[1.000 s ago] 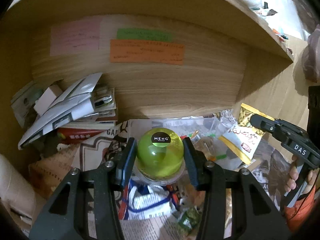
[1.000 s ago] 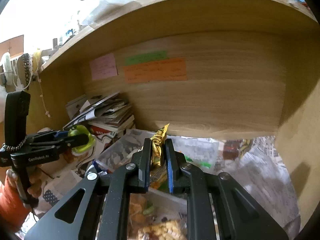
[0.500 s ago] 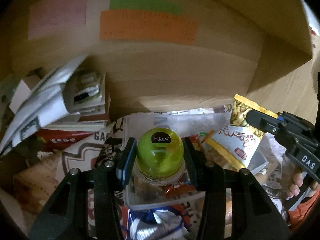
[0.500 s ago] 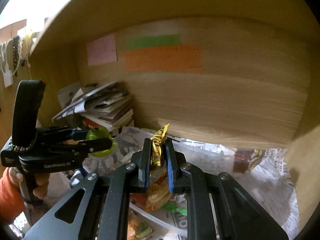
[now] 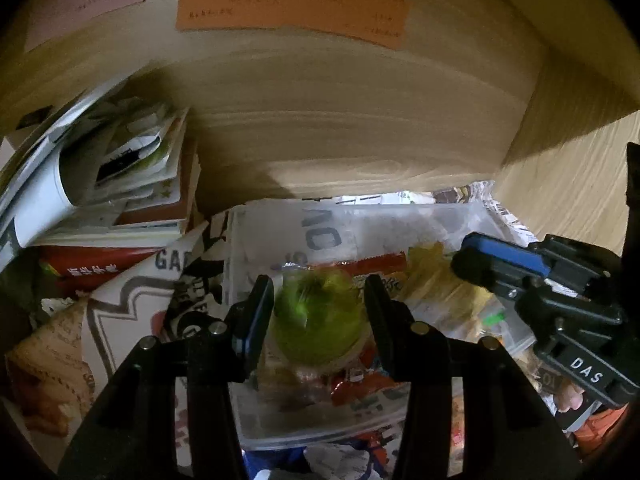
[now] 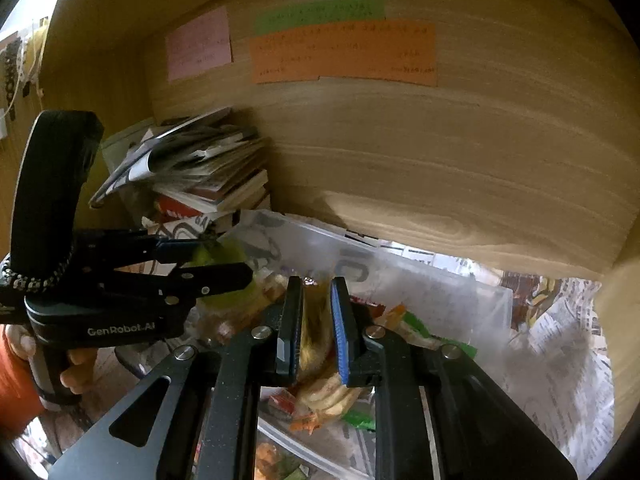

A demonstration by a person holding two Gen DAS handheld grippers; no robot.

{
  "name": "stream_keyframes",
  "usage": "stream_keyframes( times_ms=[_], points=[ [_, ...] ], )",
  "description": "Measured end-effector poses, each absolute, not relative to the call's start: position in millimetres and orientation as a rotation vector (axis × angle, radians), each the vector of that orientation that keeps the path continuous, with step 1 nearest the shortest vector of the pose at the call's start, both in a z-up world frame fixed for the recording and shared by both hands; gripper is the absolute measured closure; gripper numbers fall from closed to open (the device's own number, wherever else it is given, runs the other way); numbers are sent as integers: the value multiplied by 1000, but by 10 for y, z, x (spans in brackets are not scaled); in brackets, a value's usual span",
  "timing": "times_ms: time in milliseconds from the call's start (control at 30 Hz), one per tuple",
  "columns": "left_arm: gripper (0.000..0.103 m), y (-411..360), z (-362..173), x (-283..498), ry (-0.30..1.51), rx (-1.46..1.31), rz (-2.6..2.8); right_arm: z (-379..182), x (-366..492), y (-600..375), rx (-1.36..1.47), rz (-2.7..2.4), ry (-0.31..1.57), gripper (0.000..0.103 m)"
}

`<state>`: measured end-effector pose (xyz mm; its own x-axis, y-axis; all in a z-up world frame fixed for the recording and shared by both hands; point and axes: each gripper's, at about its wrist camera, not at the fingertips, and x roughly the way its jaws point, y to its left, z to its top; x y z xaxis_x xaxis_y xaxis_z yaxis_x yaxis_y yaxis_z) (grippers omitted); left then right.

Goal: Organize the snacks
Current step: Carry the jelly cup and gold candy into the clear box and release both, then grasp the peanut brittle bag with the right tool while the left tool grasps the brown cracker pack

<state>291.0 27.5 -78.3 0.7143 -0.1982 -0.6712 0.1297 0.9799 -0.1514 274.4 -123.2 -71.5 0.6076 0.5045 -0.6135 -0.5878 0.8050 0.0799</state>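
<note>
A clear plastic bin (image 5: 360, 224) (image 6: 400, 280) with several snack packets in it stands on newspaper inside a wooden shelf bay. My left gripper (image 5: 320, 284) (image 6: 228, 260) is shut on a green dome-lidded jelly cup (image 5: 316, 324) (image 6: 236, 250), which is blurred and sits low over the bin's left side. My right gripper (image 6: 316, 280) (image 5: 466, 254) is shut on the top of a yellow snack packet (image 6: 316, 328). The packet hangs down into the bin's middle, among the other packets.
A slanted stack of books and magazines (image 5: 120, 184) (image 6: 216, 184) fills the back left corner. Pink, green and orange paper notes (image 6: 344, 54) are stuck on the back wall. Newspaper (image 6: 560, 340) lines the floor right of the bin. A hand with an orange sleeve (image 6: 16, 384) holds the left gripper.
Both grippers have gone forward and down into the shelf bay. The jelly cup and the yellow packet have sunk from above the bin to its inside. Both grips are unchanged.
</note>
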Motion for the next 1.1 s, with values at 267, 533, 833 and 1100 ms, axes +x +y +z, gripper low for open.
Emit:
stream_keyframes(
  times_ms=[267,533,833,1100],
  points=[
    [56,206,-578,2629,691,-49,-192,-596,2618,-1322,-129,620,643,81],
    [49,221,-521,2262,683,-72,-189,-499,2317,-1542,-106,614,616,64],
    [46,42,-592,1850,699,-95,-229,-625,1926,-1780,-87,600,644,46],
    [46,-263,-767,1633,739,-76,-282,-919,1686,-1968,-80,585,713,36]
  ],
)
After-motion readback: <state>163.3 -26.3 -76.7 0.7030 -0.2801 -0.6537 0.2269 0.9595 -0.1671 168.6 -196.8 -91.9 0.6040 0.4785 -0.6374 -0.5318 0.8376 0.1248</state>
